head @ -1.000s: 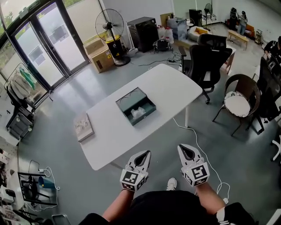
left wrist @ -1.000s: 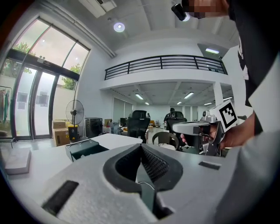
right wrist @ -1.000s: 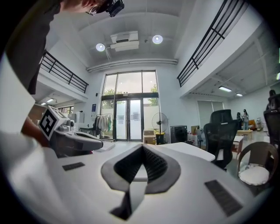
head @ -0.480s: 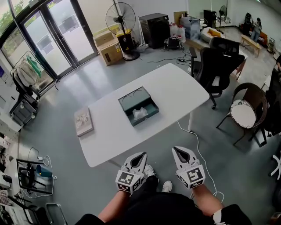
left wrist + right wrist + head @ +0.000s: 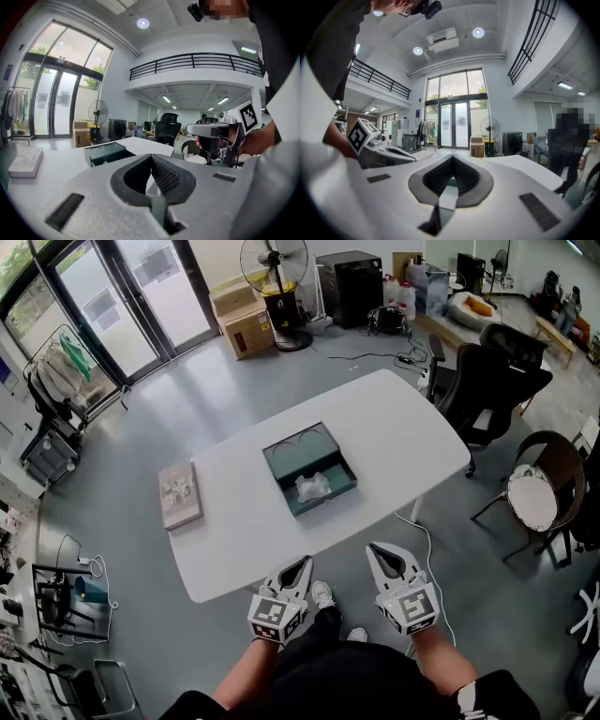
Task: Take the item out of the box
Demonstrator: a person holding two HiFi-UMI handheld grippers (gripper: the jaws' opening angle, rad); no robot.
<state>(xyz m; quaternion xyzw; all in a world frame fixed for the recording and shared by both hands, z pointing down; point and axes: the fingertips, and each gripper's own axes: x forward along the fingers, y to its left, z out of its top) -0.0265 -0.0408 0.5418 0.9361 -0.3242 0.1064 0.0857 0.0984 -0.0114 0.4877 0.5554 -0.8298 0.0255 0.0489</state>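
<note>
A dark green open box sits near the middle of the white table. A clear-wrapped item lies in its nearer compartment. My left gripper and right gripper are held side by side just short of the table's near edge, well apart from the box. Both are shut with nothing between their tips. In the left gripper view the box stands ahead past the shut left gripper, with the right gripper off to the side. The right gripper view shows the shut right gripper.
A flat grey book-like case lies at the table's left end. Black office chairs and a round chair stand to the right. A cable trails on the floor under the right gripper. A fan and cardboard boxes stand beyond the table.
The person has stepped closer to the table, so it sits nearer and more central. Both grippers stay shut and low in front of the body.
</note>
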